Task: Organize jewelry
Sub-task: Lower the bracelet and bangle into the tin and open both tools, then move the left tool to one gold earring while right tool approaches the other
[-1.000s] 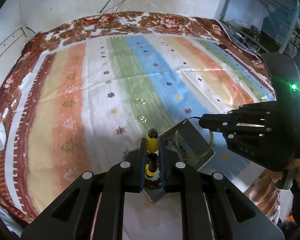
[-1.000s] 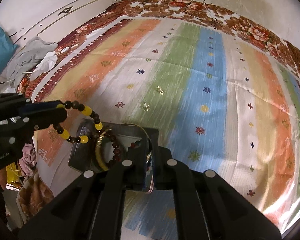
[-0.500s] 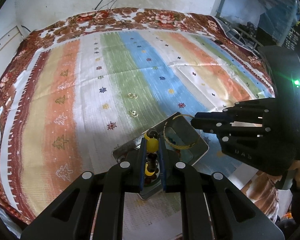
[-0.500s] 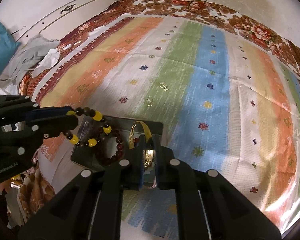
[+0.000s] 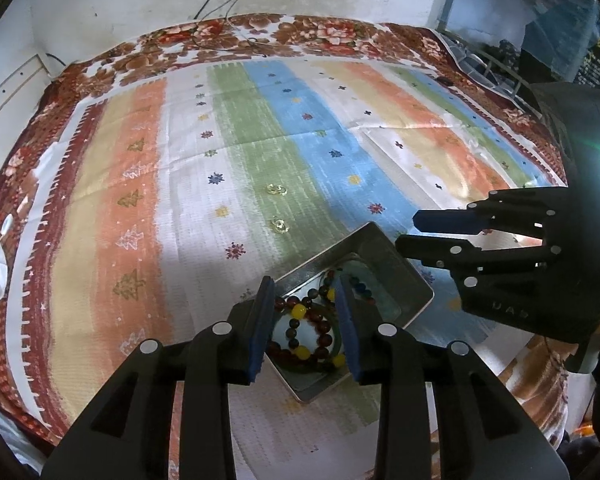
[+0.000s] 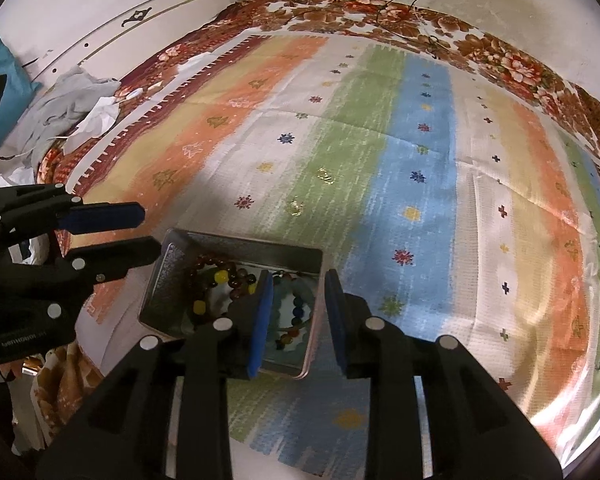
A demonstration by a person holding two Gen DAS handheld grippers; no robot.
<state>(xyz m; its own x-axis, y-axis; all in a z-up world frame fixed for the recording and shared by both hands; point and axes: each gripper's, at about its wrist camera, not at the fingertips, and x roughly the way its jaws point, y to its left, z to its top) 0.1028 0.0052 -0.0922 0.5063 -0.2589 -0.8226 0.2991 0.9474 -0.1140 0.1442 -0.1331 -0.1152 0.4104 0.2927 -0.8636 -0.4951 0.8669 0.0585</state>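
A metal tray [image 5: 396, 268] lies on the striped bedspread, also in the right wrist view [image 6: 172, 264]. In it lie a dark beaded bracelet with yellow beads [image 5: 300, 314], also in the right wrist view [image 6: 220, 278], and other bead bracelets [image 6: 296, 312]. My left gripper [image 5: 305, 328] is open and empty just above the tray's near end. My right gripper [image 6: 296, 316] is open and empty above the tray's right part. Two small gold earrings [image 5: 277, 189] [image 5: 280, 224] lie on the green stripe beyond the tray, also in the right wrist view [image 6: 326, 176] [image 6: 296, 206].
The bedspread [image 5: 140, 184] covers a bed against a white wall [image 5: 140, 0]. Cables [image 5: 220, 8] hang down the wall. Crumpled grey cloth and paper [image 6: 80, 104] lie at the bed's left edge. Dark clutter [image 5: 540, 40] stands at the far right.
Both grippers have opened. The yellow-bead bracelet dropped from my left gripper into the tray, and the gold bangle left my right gripper and is out of sight now.
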